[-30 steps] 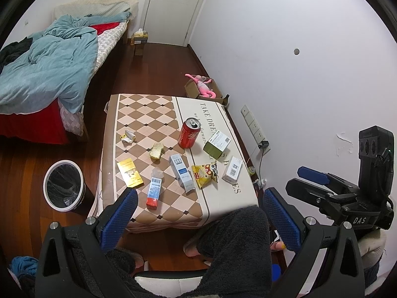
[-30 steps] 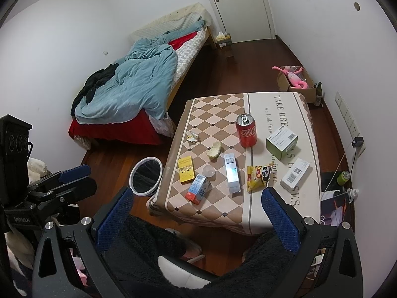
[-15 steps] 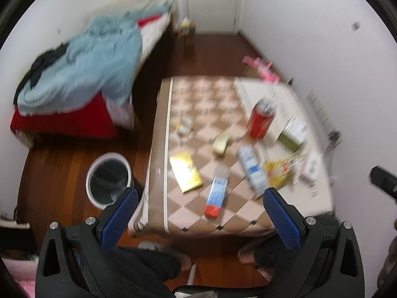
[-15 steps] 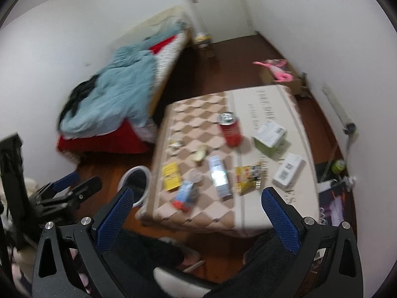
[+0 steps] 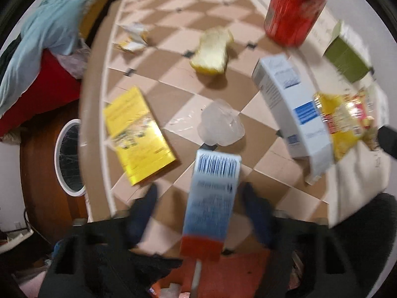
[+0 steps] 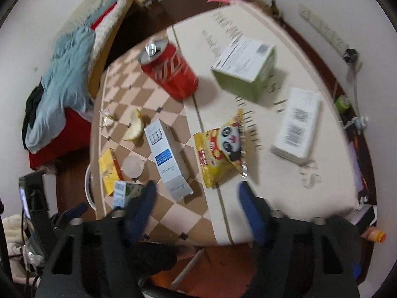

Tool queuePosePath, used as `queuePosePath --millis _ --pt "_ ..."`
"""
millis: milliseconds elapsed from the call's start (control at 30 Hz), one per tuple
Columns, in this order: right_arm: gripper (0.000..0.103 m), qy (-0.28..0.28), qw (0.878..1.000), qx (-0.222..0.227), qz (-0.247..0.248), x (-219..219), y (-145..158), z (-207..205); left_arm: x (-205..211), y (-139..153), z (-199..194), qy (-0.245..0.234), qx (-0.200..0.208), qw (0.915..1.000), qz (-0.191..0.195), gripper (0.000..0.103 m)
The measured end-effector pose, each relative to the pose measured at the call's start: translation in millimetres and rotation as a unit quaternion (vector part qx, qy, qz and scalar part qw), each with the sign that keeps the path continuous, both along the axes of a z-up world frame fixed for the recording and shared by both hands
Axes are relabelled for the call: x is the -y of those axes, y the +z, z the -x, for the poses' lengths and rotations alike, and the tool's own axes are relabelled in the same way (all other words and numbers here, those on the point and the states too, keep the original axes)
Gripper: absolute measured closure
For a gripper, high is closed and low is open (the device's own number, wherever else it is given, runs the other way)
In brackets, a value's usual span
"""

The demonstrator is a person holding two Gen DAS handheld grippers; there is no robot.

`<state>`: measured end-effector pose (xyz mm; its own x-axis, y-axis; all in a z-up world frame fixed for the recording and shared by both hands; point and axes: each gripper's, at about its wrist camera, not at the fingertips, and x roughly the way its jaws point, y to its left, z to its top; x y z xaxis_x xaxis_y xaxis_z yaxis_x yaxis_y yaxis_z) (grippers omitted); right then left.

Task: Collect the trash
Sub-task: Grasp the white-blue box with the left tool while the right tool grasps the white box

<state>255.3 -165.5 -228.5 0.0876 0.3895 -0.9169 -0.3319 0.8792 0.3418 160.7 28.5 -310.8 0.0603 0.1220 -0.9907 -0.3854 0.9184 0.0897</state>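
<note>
My left gripper (image 5: 198, 198) points straight down over the checked table (image 5: 173, 12). Its jaws are closing around a blue-and-red carton (image 5: 211, 198) that stands between them, with gaps still showing on both sides. My right gripper (image 6: 196, 193) hangs low over the table's near edge. Its jaws are closing too, over bare cloth, with the long white-and-blue box (image 6: 168, 156) and the yellow snack bag (image 6: 220, 146) just ahead. A white-rimmed bin (image 5: 67, 159) stands on the floor left of the table.
On the table lie a red can (image 6: 171, 69), a green box (image 6: 245, 69), a white box (image 6: 295, 124), a flat yellow box (image 5: 136, 134), a clear plastic cup (image 5: 220, 126), a peel (image 5: 211, 52) and a crumpled wrapper (image 5: 131, 39). A bed (image 6: 69, 62) lies far left.
Both grippers have dropped from high over the room to just above the table. Both pairs of jaws have narrowed. The left gripper now straddles the blue-and-red carton.
</note>
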Motion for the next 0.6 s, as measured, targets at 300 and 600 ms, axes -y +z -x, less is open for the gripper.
queuePosePath --millis 300,600 --pt "0.053 0.078 0.996 -0.02 0.021 -64.1 -27.5 -14.1 -21.2 3.3 40.3 0.1 0.033 0.9945 0.002 0.074" --pt "0.054 0.164 0.98 -0.012 0.114 -140.4 -81.0 -12.6 -29.7 -7.1 46.0 0.121 0.043 0.9915 0.019 0.074"
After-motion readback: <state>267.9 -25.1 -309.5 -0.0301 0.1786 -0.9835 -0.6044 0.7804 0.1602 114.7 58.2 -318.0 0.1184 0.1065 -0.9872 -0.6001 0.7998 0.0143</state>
